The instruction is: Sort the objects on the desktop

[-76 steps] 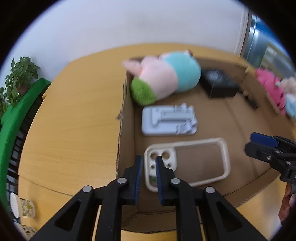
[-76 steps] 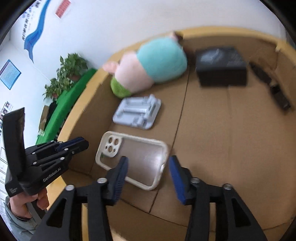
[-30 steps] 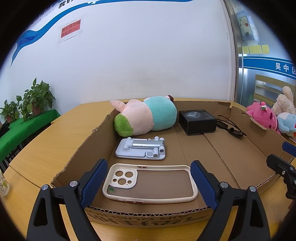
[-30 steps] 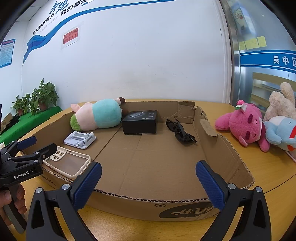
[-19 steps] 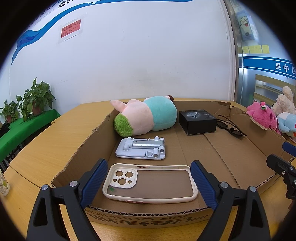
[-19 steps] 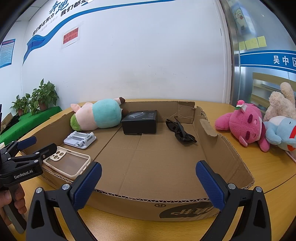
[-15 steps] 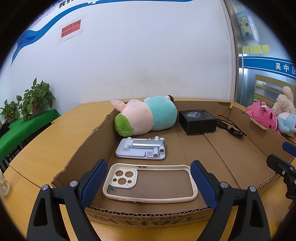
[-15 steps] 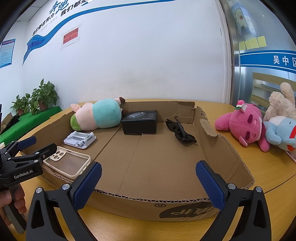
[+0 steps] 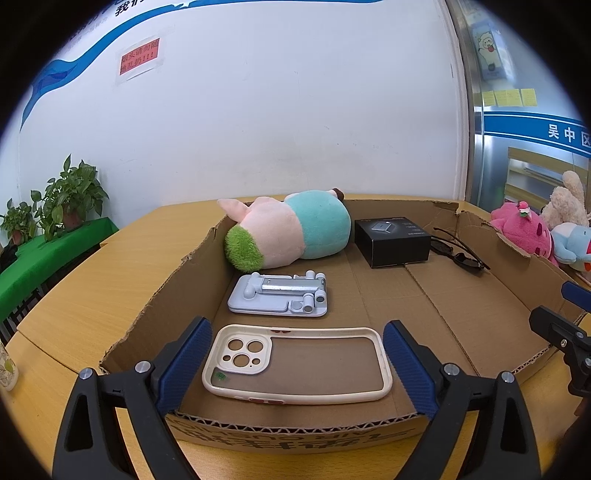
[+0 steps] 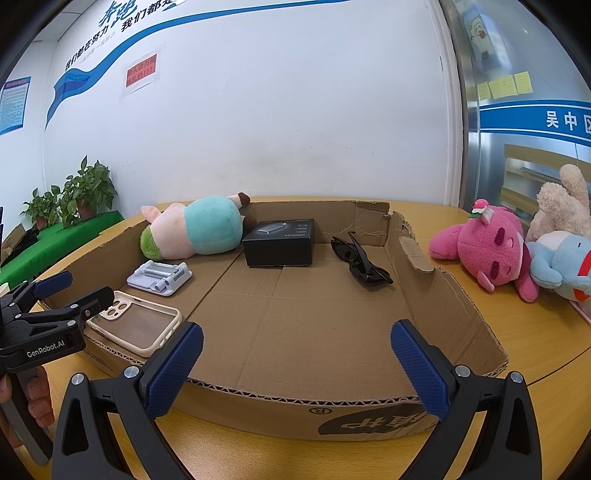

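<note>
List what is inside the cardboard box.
Inside the cardboard box: a plush toy, a black box, sunglasses, a phone stand and a phone case. Anything under the plush toy is hidden.

The left gripper (image 10: 70, 295), seen from the right wrist camera, carries white lettering "GenRobot.AI" along its black side. On the glass partition (image 10: 517, 74) to the right runs a blue band (image 10: 532, 120) with white characters "吴中区", cut off at the edge. High on the white wall (image 10: 277, 110) blue slogan characters (image 10: 122, 22) read roughly "我们都是", the rest too clipped to make out. The red notice (image 10: 141, 71) below them, the black box (image 10: 280, 242) top and the upside-down print on the cardboard box (image 10: 373, 424) front are too small or blurred to read
</note>
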Motion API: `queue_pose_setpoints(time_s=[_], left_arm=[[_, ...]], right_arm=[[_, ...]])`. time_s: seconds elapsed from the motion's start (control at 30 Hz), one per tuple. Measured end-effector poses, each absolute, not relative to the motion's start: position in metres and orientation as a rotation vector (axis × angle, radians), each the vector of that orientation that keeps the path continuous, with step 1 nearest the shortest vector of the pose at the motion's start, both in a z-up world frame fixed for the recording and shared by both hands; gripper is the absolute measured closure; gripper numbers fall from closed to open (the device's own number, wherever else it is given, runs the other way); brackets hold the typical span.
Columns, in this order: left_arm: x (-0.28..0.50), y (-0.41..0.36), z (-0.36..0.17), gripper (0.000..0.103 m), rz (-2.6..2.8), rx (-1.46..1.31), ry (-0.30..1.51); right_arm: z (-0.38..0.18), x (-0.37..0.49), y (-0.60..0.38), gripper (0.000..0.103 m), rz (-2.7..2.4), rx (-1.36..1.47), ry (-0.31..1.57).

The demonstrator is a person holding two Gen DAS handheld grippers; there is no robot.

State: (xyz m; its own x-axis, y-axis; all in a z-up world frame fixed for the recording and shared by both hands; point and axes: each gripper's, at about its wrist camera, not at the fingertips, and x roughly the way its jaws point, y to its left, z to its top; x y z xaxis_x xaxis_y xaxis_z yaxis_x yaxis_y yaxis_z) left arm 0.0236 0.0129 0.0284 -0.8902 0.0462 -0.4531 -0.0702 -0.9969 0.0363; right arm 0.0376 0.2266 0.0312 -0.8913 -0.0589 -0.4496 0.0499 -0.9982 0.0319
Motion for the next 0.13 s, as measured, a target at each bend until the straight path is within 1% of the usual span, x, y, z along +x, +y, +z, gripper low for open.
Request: queue_pose_setpoints(time_s=[0.13], left_arm=[[0.0244,0.0143,0.0281,0.005,3.001,-0.725,0.081]], right_arm=[[0.0312,0.0375,0.2267,0.000,-3.002,0.715,-0.029]])
